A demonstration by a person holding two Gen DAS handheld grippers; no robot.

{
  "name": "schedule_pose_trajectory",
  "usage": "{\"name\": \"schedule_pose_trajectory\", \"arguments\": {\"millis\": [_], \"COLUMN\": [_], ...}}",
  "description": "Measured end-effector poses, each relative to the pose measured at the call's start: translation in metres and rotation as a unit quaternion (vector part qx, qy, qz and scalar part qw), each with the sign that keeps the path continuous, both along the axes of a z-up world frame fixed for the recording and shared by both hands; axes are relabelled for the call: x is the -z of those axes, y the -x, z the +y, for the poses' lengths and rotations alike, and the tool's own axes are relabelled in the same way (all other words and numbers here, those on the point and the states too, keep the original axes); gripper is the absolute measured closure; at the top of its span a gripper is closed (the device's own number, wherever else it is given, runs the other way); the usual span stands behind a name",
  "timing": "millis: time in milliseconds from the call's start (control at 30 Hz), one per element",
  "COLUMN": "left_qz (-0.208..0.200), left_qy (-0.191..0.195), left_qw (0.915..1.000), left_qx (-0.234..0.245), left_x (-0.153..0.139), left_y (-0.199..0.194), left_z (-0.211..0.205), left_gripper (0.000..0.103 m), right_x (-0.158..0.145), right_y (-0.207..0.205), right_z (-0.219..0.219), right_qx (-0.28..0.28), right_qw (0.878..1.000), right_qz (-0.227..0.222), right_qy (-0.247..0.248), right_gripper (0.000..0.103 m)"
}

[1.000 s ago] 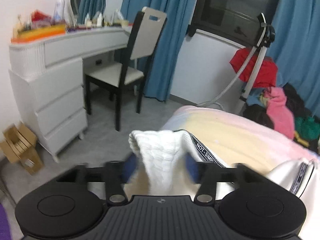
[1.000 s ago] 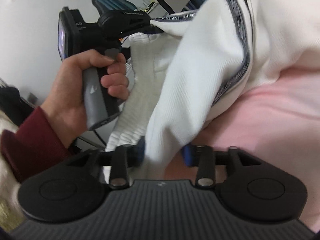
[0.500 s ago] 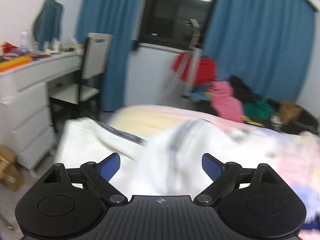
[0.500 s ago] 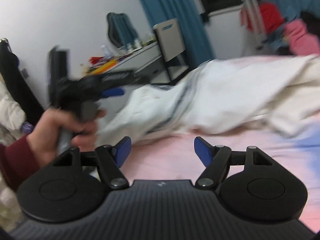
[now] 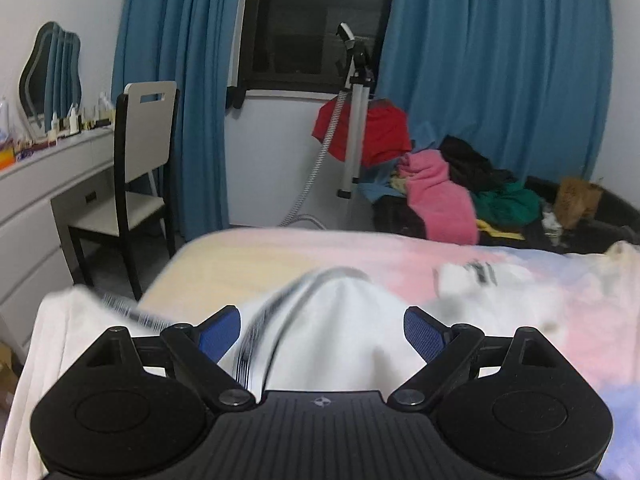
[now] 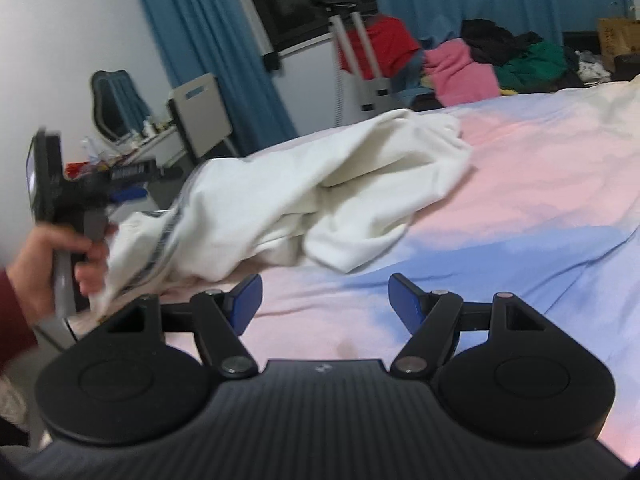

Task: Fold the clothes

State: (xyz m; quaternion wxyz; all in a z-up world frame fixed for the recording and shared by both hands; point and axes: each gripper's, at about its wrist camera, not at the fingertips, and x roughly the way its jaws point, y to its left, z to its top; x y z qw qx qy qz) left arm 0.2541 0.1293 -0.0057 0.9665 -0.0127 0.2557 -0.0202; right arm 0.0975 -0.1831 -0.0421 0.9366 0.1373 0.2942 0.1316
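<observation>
A white garment with a dark striped trim (image 6: 320, 196) lies crumpled on the pastel pink and blue bedsheet (image 6: 520, 184). In the left wrist view the garment (image 5: 340, 320) bulges up between my open left gripper's (image 5: 322, 330) blue pads without being clamped. My right gripper (image 6: 325, 300) is open and empty over bare sheet, just in front of the garment. The left gripper also shows in the right wrist view (image 6: 120, 184), held by a hand at the garment's left end.
A heap of mixed clothes (image 5: 448, 184) lies past the far side of the bed. A garment steamer stand (image 5: 354, 120), a chair (image 5: 136, 168) and a white dresser (image 5: 36, 208) stand to the left beyond the bed edge.
Both grippers opened and let go of the white garment, which dropped onto the bed. Both pulled back, the right one rising to look across the bed.
</observation>
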Motion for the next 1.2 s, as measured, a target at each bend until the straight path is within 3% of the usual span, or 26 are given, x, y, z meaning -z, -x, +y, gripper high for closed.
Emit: {"name": "schedule_pose_trajectory", "arguments": {"millis": [167, 233, 267, 367, 433, 533, 667, 800, 900, 1000, 1067, 1133, 1200], "left_qz": [0.035, 0.067, 0.085, 0.083, 0.084, 0.073, 0.045, 0.005, 0.007, 0.027, 0.078, 0.134, 0.155], "left_qy": [-0.028, -0.035, -0.039, -0.069, -0.075, -0.092, -0.117, -0.111, -0.085, -0.056, -0.03, -0.04, -0.038], "left_qw": [0.9987, 0.9966, 0.995, 0.9929, 0.9925, 0.9914, 0.988, 0.9854, 0.9845, 0.9825, 0.9782, 0.9683, 0.9666], "left_qx": [0.025, 0.033, 0.036, 0.05, 0.049, 0.059, 0.09, 0.129, 0.153, 0.176, 0.19, 0.207, 0.201], "left_x": [0.016, 0.028, 0.035, 0.049, 0.056, 0.055, 0.035, 0.014, 0.013, 0.029, 0.053, 0.078, 0.095], "left_y": [-0.09, -0.112, -0.123, -0.128, -0.123, -0.097, -0.042, 0.032, 0.095, 0.15, 0.175, 0.186, 0.19], "left_z": [-0.02, -0.029, -0.034, -0.051, -0.057, -0.064, -0.075, -0.087, -0.092, -0.097, -0.102, -0.11, -0.113], "left_gripper": [0.015, 0.032, 0.036, 0.054, 0.077, 0.089, 0.091, 0.093, 0.093, 0.094, 0.093, 0.093, 0.092], "right_x": [0.017, 0.029, 0.034, 0.042, 0.045, 0.042, 0.035, 0.025, 0.02, 0.016, 0.014, 0.012, 0.01], "right_y": [-0.025, -0.036, -0.043, -0.051, -0.055, -0.052, -0.04, -0.028, -0.019, -0.011, -0.006, -0.003, 0.0], "right_z": [-0.013, -0.015, -0.015, -0.015, -0.016, -0.02, -0.027, -0.03, -0.031, -0.035, -0.038, -0.042, -0.045], "right_qx": [-0.004, -0.004, -0.006, -0.007, -0.005, 0.0, 0.011, 0.029, 0.041, 0.046, 0.048, 0.05, 0.053], "right_qw": [1.0, 0.999, 0.999, 0.998, 0.997, 0.998, 0.999, 0.999, 0.999, 0.999, 0.999, 0.998, 0.998], "right_qz": [-0.002, 0.0, 0.004, 0.014, 0.02, 0.023, 0.022, 0.015, 0.012, 0.012, 0.008, 0.003, -0.001], "right_qy": [0.027, 0.041, 0.05, 0.066, 0.07, 0.057, 0.041, 0.035, 0.028, 0.007, -0.01, -0.024, -0.036], "right_gripper": [0.031, 0.031, 0.031, 0.031, 0.031, 0.031, 0.031, 0.031, 0.031, 0.031, 0.031, 0.031, 0.031]}}
